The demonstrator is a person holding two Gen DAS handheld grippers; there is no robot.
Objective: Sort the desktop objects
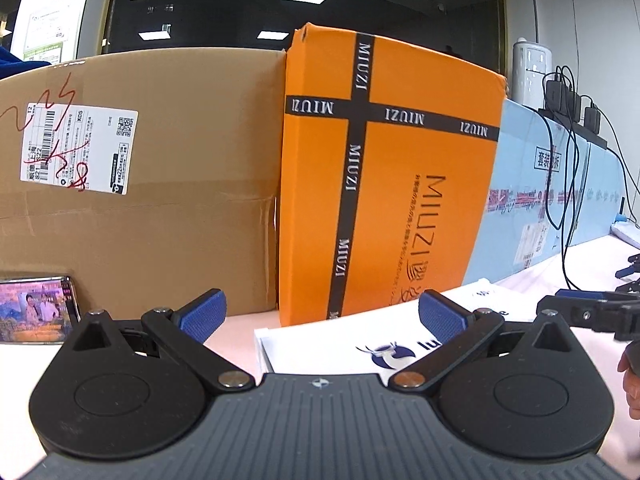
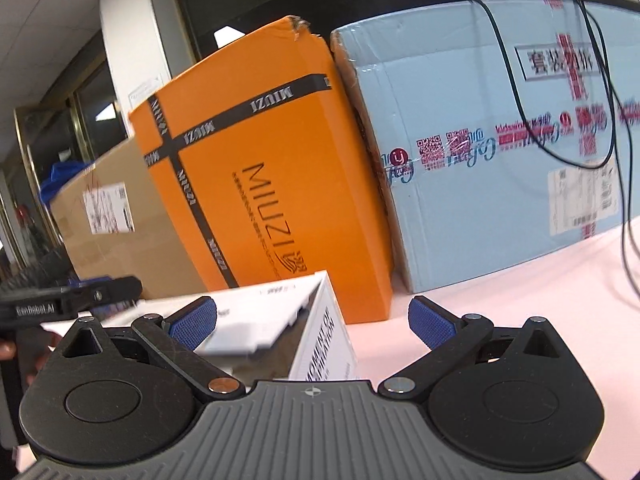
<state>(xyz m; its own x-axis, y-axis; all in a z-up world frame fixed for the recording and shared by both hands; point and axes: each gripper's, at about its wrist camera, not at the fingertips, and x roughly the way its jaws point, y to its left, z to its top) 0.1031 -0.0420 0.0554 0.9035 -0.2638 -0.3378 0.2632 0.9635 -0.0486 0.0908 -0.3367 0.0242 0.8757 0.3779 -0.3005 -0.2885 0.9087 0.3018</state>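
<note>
We've got both grippers, left (image 1: pixel 322 316) and right (image 2: pixel 312 320), spread wide and empty over the white box (image 2: pixel 316 332) mid-desk (image 2: pixel 520 304), probably lining up a two-sided grab.

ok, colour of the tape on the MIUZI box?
Black with white MIUZI lettering, crossing the orange box; clearest in the left wrist view.

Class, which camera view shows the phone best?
The left wrist view: the phone stands at the lower left with its screen lit, against the brown carton. The right wrist view does not show it.
</note>
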